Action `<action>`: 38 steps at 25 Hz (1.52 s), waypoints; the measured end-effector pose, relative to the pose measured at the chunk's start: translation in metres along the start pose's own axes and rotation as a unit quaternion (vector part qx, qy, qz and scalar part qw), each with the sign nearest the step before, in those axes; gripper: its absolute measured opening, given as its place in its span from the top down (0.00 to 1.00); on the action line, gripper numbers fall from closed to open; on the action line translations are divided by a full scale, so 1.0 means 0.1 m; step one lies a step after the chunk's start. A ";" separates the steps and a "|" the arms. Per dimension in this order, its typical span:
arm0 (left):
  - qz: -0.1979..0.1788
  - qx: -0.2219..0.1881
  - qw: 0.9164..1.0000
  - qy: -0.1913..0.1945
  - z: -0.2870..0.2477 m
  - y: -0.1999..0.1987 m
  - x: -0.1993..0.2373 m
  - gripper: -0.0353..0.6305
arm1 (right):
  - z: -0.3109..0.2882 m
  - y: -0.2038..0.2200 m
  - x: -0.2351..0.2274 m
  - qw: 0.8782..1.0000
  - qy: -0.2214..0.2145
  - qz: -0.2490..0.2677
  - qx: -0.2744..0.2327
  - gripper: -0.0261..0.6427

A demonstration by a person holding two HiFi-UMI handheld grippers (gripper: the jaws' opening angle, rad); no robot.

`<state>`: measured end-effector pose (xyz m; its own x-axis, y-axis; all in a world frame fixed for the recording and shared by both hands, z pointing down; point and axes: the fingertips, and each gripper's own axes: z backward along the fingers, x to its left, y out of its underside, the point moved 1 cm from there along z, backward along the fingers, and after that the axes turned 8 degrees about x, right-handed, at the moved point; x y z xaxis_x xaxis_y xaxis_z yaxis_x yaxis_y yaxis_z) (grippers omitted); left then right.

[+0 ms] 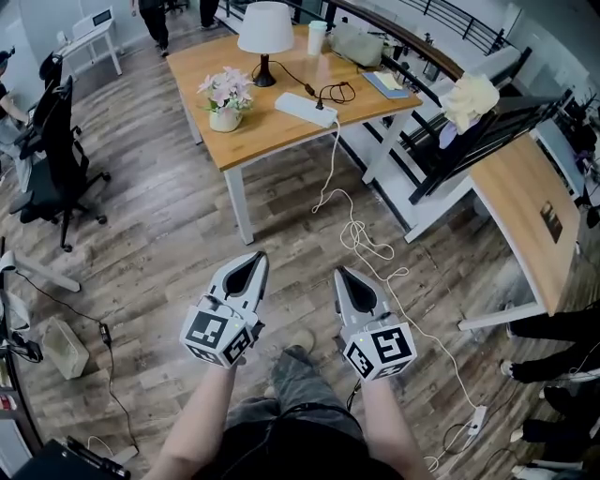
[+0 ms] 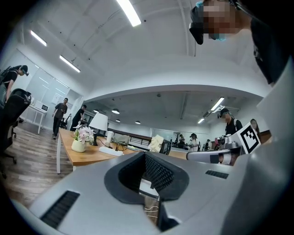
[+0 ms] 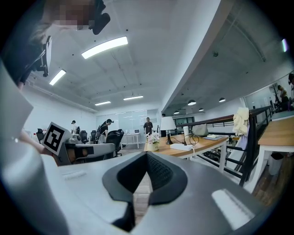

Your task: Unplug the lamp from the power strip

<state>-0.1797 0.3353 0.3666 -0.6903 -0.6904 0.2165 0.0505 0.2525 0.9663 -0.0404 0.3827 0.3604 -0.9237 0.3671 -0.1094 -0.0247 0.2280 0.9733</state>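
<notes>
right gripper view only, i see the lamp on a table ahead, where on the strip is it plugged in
Observer: The lamp's black plug sits near the strip's end, where its white cord leaves.
Operator: where does that cord go
Observer: Off the table edge, then coiling across the floor ahead of the right tongs.
Operator: left tongs free
Observer: Left tongs are shut and empty.

Whether the lamp [image 1: 265,28] is plugged into the power strip [image 1: 306,109] is too small to tell.
</notes>
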 end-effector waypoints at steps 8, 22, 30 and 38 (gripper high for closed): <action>0.003 0.002 1.000 -0.006 -0.61 -0.14 0.24 0.95 | -0.46 -0.13 -0.49 1.000 -0.011 -0.015 -0.001 0.95; 0.005 -0.014 1.000 -0.011 -1.65 -0.37 0.50 0.95 | -1.06 -0.33 -1.32 1.000 -0.023 -0.007 -0.003 0.95; 0.005 -0.011 1.000 -0.010 -1.93 -0.45 0.63 0.95 | -1.31 -0.36 -1.53 1.000 -0.030 -0.010 0.000 0.95; 0.012 -0.006 1.000 -0.006 -2.42 -0.46 0.96 0.95 | -1.79 -0.42 -1.81 0.999 -0.036 -0.009 0.008 0.95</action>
<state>-0.0736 0.0930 0.3765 -0.6981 -0.6756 0.2371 0.0752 0.2601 0.9627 0.0590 0.1452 0.3756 -0.8936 0.4259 -0.1415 -0.0341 0.2500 0.9677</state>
